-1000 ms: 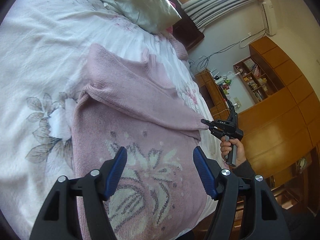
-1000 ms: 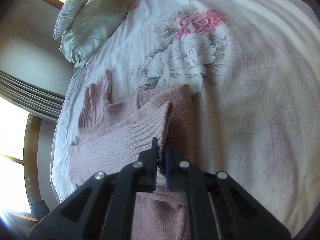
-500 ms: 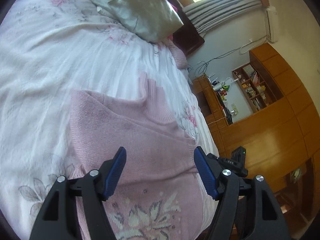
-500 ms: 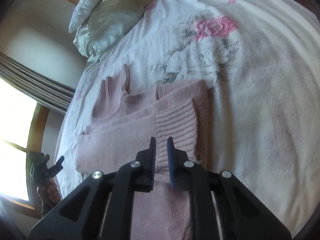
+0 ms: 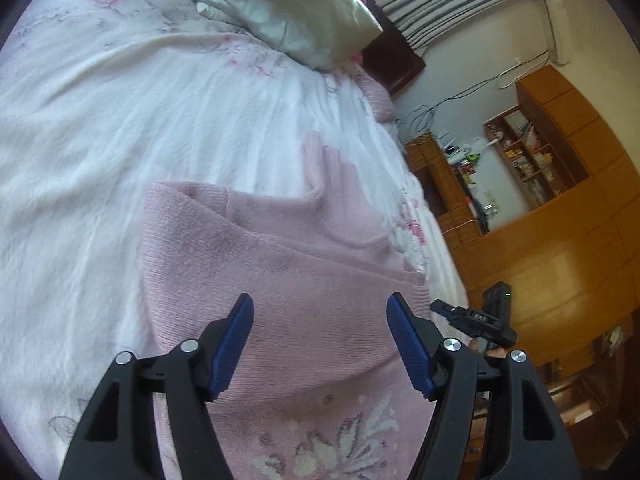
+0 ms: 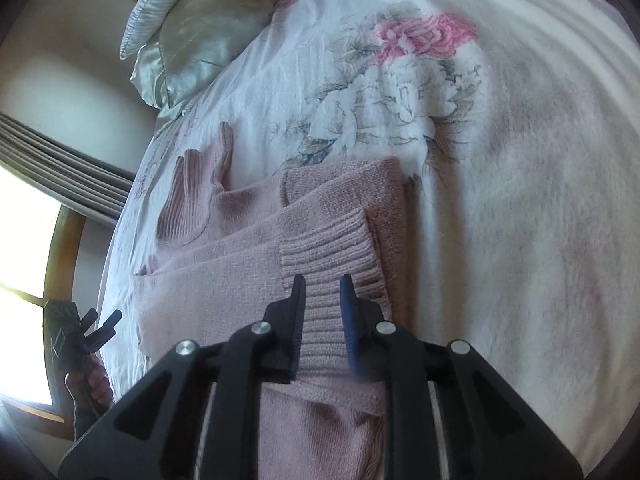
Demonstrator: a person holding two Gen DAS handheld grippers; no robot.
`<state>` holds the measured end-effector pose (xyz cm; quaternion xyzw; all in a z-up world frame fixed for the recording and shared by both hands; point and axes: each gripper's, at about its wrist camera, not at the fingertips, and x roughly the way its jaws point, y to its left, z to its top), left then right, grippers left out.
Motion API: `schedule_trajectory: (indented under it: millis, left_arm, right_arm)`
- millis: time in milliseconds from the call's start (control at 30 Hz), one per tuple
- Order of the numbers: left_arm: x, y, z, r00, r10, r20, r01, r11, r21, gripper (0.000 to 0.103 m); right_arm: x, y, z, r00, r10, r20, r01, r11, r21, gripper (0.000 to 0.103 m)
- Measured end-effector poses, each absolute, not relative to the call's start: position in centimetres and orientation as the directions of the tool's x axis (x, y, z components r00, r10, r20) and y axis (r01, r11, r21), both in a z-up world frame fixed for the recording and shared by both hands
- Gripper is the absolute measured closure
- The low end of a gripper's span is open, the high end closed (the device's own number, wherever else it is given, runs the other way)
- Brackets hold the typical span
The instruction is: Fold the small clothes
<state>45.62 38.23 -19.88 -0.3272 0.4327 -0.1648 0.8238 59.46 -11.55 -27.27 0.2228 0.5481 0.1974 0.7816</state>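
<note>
A pink knit sweater (image 5: 304, 280) lies flat on a white floral bedspread (image 5: 120, 120), one sleeve folded across its chest. The left gripper (image 5: 320, 332) hovers over the sweater body with its blue-padded jaws spread wide, holding nothing. The right gripper (image 6: 322, 300) hangs just above the ribbed sleeve cuff (image 6: 328, 256), jaws parted narrowly around nothing; whether the tips touch the knit is unclear. The gripper frames cover the sweater's lower part, and its hem is cut off. A silver-green pillow (image 5: 296, 8) sits at the bed's head. Wooden cabinets (image 5: 560, 240) stand beyond the bed.
</note>
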Motion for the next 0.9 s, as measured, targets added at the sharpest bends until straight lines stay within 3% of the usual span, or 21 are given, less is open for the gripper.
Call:
schedule_trajectory:
  millis: [133, 200, 233, 367, 500, 700, 800, 900]
  left_arm:
    - [42.4, 39.6, -22.4, 0.559, -0.57, -0.603, -0.063, 0.695, -0.716, 0.034]
    - [41.0, 39.5, -25.8, 0.495, -0.599, -0.629, -0.119, 0.671, -0.732, 0.034]
    - [40.2, 39.1, -27.2, 0.466, -0.598, -0.653, -0.14, 0.679, -0.721, 0.034]
    - [35.5, 38.7, -27.2, 0.549, -0.581, -0.6, -0.092, 0.672, -0.735, 0.035]
    - [31.7, 38.2, -26.7, 0.621, -0.518, -0.589, -0.062, 0.716, -0.695, 0.034]
    - [30.5, 37.2, -27.6, 0.602, -0.468, -0.647, -0.053, 0.785, -0.618, 0.034]
    - [30.4, 37.2, -27.6, 0.602, -0.473, -0.644, -0.04, 0.787, -0.615, 0.034]
    - [30.2, 37.2, -28.0, 0.609, -0.486, -0.627, -0.024, 0.778, -0.627, 0.034]
  right_arm:
    - [59.8, -11.8, -29.7, 0.301, 0.503, -0.81, -0.038, 0.855, 0.517, 0.1]
    - [59.2, -10.9, -28.4, 0.33, 0.496, -0.803, -0.054, 0.859, 0.509, 0.083]
    - [58.6, -9.8, -27.5, 0.342, 0.501, -0.795, -0.077, 0.858, 0.507, 0.081]
    - [54.5, -0.9, -22.9, 0.263, 0.646, -0.717, -0.306, 0.761, 0.573, 0.08]
    - [50.6, 11.2, -22.1, 0.03, 0.723, -0.69, -0.47, 0.619, 0.629, 0.07]
    - [47.6, 27.3, -24.7, -0.119, 0.687, -0.717, -0.62, 0.513, 0.594, 0.069]
    - [47.4, 31.4, -27.4, -0.066, 0.6, -0.798, -0.679, 0.559, 0.476, 0.07]
    - [47.4, 32.1, -29.7, -0.156, 0.516, -0.842, -0.695, 0.548, 0.465, 0.07]
